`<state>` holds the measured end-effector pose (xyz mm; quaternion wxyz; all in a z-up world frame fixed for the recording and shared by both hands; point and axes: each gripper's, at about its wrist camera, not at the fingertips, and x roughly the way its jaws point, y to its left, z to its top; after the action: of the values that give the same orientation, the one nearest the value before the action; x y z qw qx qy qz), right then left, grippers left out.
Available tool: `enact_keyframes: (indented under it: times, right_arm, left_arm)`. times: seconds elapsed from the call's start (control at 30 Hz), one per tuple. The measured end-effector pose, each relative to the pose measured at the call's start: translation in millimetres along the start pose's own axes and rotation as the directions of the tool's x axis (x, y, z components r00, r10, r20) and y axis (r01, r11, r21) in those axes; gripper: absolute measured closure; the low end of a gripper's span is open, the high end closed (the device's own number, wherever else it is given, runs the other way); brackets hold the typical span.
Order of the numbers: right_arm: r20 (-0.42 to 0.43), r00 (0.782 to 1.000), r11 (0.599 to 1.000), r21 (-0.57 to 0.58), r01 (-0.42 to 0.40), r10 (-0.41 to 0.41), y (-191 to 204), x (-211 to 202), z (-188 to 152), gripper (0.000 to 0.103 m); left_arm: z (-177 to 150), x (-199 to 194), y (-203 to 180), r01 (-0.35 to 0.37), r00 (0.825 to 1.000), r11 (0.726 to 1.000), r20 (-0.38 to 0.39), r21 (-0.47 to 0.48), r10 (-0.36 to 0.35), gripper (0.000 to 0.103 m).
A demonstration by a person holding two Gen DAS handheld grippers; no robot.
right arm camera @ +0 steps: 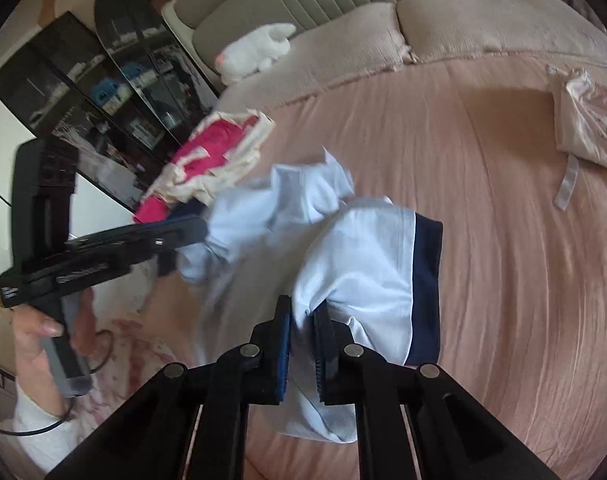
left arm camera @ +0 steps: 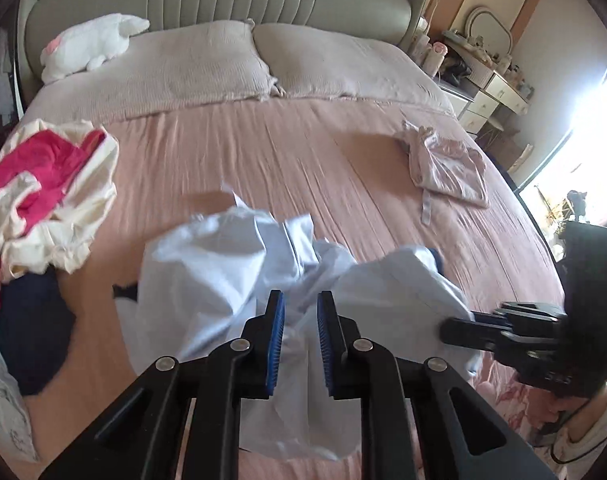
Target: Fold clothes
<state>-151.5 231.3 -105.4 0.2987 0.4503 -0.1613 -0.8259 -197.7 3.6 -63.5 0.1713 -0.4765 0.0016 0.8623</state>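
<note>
A crumpled light blue shirt (left arm camera: pixel 231 264) with a navy sleeve band (right arm camera: pixel 425 280) hangs above the pink bedspread (left arm camera: pixel 303 160), held up by both grippers. My left gripper (left arm camera: pixel 300 300) has its blue pads close together with shirt cloth between them. It also shows from the side in the right wrist view (right arm camera: pixel 199 228), pinching the shirt's far edge. My right gripper (right arm camera: pixel 305 312) is shut on the shirt near the sleeve. It also shows at the right in the left wrist view (left arm camera: pixel 459 328).
A pile of pink, cream and navy clothes (left arm camera: pixel 43 200) lies at the bed's left edge. A folded pale pink garment (left arm camera: pixel 447 168) lies at the right. Two pillows (left arm camera: pixel 207 64) and a white plush toy (left arm camera: pixel 91 44) sit at the headboard. A dresser (left arm camera: pixel 491 88) stands beyond the bed.
</note>
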Motion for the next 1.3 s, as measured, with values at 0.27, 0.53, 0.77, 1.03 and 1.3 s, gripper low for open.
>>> enact_keyframes:
  times: [0.27,0.53,0.77,1.03,1.3]
  right_arm:
    - [0.237,0.948,0.953,-0.166,0.254,-0.212,54,-67,69,0.096]
    - [-0.06,0.938,0.94,-0.038,0.339,-0.341,-15,22,6,0.051]
    - [-0.234,0.854,0.881,-0.023,0.473,-0.464,-57,72,-46,0.04]
    - [-0.311,0.949,0.989,0.117,0.094,-0.054,-50,96,-53,0.093]
    - [0.087,0.984,0.981,0.101,-0.165,0.156,-7,11,12,0.093]
  left_arm:
    - [2,-13,9,0.066,0.998,0.995,-0.01,-0.079,-0.067,0.021]
    - [-75,21,62,-0.117,0.992,0.854,-0.095,-0.506,0.08,0.021]
    - [-123,61,88,-0.247,0.968,0.656,-0.211,-0.713,0.135,0.021]
    - [-65,96,69,-0.047,0.986,0.847,-0.159,-0.529,-0.045,0.085]
    - [45,53,78,0.18,0.983,0.886,0.113,-0.428,-0.145,0.084]
